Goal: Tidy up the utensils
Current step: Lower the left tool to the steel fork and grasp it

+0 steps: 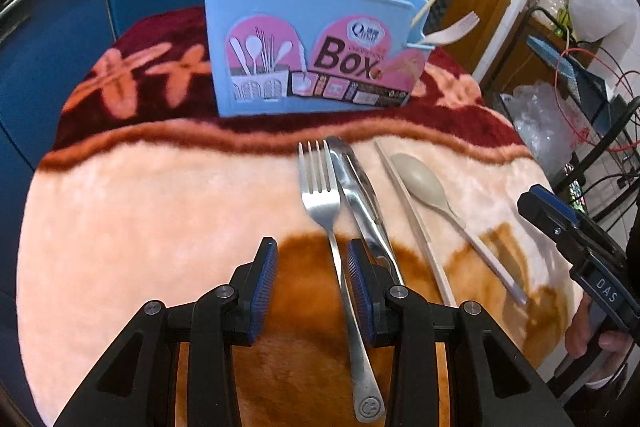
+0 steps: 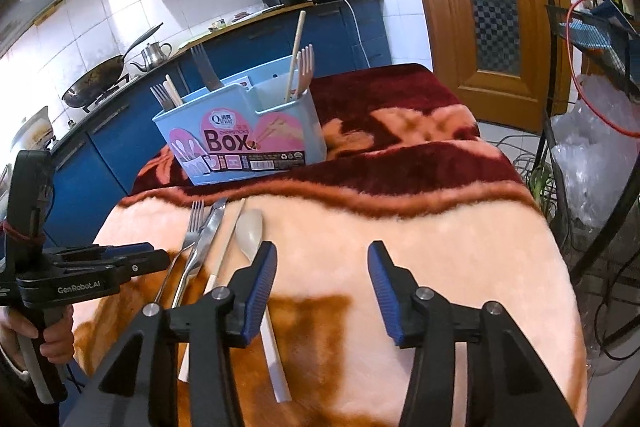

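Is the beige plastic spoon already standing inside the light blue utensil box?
No, the beige plastic spoon lies flat on the fuzzy blanket, well in front of the light blue utensil box.

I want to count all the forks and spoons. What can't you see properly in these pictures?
- Blue box: both views show only the tops of the utensils standing in it; its walls hide the rest, so a count is unsure.
- Metal knife: left wrist view, its handle end goes behind the left tongs.
- Beige spoon: right wrist view, part of its handle is behind a finger of the right tongs.
- Box label's small print: too tiny to read.
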### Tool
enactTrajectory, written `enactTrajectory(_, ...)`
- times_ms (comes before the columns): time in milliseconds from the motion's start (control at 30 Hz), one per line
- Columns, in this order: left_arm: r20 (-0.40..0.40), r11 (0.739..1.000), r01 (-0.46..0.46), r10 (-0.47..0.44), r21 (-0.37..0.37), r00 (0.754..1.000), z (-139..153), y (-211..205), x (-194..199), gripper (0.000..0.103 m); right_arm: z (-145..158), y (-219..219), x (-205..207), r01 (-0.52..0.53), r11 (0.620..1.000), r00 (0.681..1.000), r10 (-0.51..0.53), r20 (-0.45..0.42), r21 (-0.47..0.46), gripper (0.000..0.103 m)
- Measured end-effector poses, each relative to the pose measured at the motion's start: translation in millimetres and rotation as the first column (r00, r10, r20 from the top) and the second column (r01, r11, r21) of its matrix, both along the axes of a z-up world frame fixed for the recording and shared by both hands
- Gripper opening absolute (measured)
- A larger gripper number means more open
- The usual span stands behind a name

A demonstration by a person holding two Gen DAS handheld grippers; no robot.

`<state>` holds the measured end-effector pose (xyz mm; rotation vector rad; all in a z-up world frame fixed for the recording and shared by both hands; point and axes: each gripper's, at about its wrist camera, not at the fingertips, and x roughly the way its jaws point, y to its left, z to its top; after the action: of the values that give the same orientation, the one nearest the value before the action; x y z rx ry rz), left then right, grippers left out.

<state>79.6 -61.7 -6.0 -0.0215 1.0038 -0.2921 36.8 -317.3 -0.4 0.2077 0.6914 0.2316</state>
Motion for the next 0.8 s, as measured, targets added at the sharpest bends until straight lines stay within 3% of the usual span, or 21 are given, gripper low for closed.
enactTrajectory(333, -0.057, 0.999, 0.031, -0.03, 0.013, 0.998, -7.6, -9.4, 10.6, 0.037, -3.1, -3.4, -1.1, 0.001, 1.0, 1.0, -0.001, -0.009, 0.016, 0.053)
enactTrajectory(433, -0.088, 0.998, 0.052, -0.048, 0.036, 0.995, -9.0, -15.9, 16.0, 0.022, -3.2, -3.6, -1.2, 0.0, 1.0, 1.0, 0.0, -0.009, 0.016, 0.053)
enactTrajectory(700, -0.164, 0.997, 0.064, -0.056, 0.043, 0.985, -10.4, -20.0, 33.4, 0.019, -3.1, -2.3, -0.5, -0.003, 1.0, 1.0, 0.003, -0.013, 0.015, 0.053)
enactTrajectory(800, -0.143, 0.998, 0.053, -0.047, 0.04, 0.989, -10.8, -18.6, 33.0, 0.01, -2.1, 0.0, 0.4, -0.009, 1.0, 1.0, 0.009, -0.019, 0.014, 0.053)
